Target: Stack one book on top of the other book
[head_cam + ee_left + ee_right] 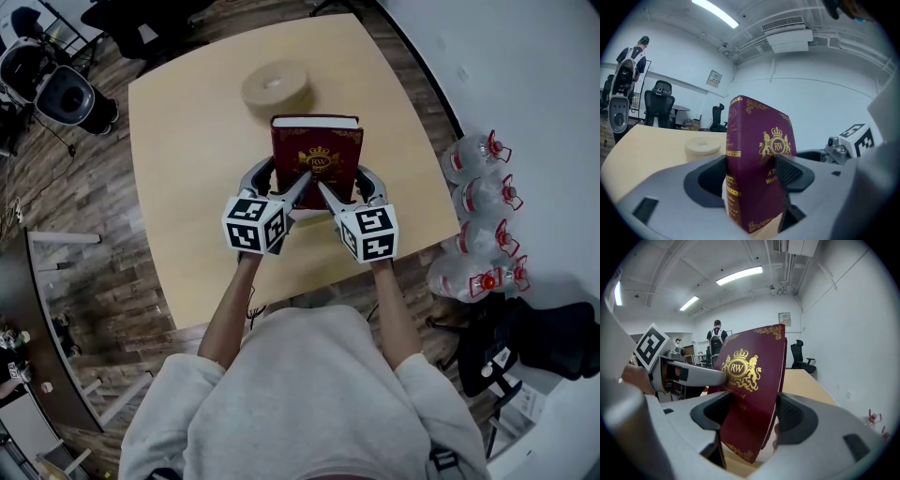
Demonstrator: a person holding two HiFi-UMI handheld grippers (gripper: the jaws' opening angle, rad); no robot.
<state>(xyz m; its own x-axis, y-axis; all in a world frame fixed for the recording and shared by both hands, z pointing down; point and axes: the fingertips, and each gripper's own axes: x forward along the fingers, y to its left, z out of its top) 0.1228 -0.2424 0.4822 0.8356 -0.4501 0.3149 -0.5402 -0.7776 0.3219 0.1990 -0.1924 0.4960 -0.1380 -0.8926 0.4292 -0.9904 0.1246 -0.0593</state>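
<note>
I hold a maroon hardback [317, 150] with a gold crest over the middle of the light wooden table [187, 169], cover up and facing me. My left gripper [281, 180] is shut on its near left part, by the spine. My right gripper [349, 187] is shut on its near right part. In the left gripper view the maroon book [754, 140] stands between the pads of the left gripper [754, 180]. The right gripper view shows the same book [750, 376] clamped in the right gripper [750, 420]. A thin white strip [305, 215] shows under its near edge. No second book is plainly visible.
A roll of tan tape [278, 87] lies on the table just beyond the book. Several water bottles [483, 216] stand on the floor right of the table. Office chairs [141, 19] are behind it. A person [716, 341] stands far off in the room.
</note>
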